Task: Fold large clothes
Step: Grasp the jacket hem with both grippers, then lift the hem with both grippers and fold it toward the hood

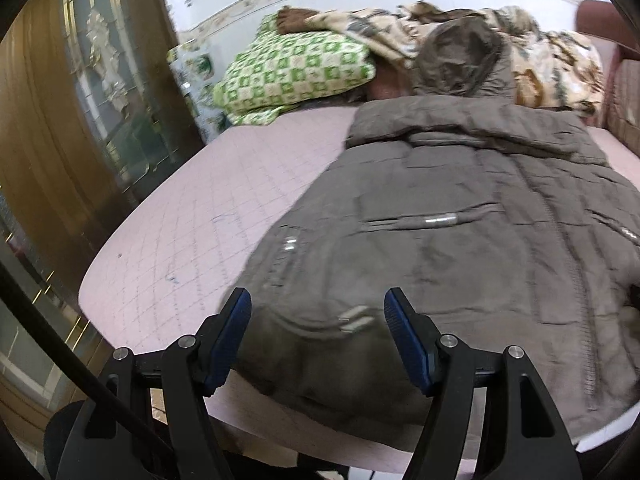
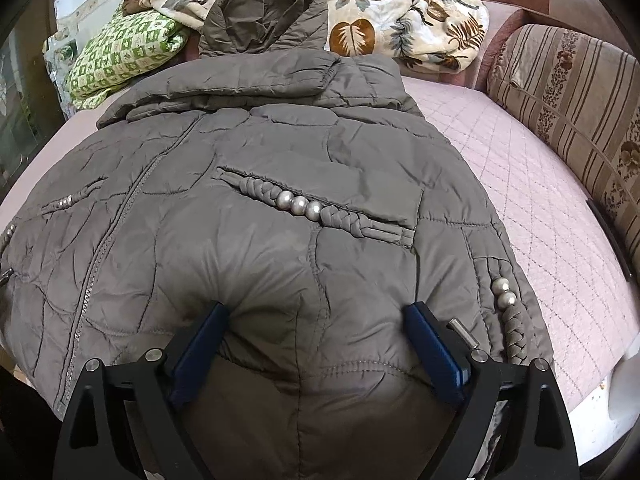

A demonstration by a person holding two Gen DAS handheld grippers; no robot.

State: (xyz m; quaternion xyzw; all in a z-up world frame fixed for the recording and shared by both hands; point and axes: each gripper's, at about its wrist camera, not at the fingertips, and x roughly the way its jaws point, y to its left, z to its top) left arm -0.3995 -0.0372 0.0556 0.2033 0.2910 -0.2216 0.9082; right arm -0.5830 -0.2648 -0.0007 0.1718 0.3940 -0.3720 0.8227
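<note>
The grey jacket (image 2: pixel 280 184) is lying lengthwise ahead, hem nearest. The right gripper (image 2: pixel 316 312) is sitting fingers apart, pressing into the hem; the left gripper (image 1: pixel 318 304) is hovering spread, empty, above its near corner.

The jacket (image 2: pixel 280 208) lies spread on the bed (image 2: pixel 540 200), its hood (image 2: pixel 264 12) at the far end against a heap of blankets (image 2: pixel 400 20), with a folded quilt (image 2: pixel 120 56) to the left of the hood. A sofa cushion (image 2: pixel 568 92) runs along the bed's right side and a cabinet (image 1: pixel 60 120) stands left of the bed. The right gripper (image 2: pixel 316 320) sits on the jacket's near hem, and the left gripper (image 1: pixel 316 308) hangs over the jacket's near left corner.
</note>
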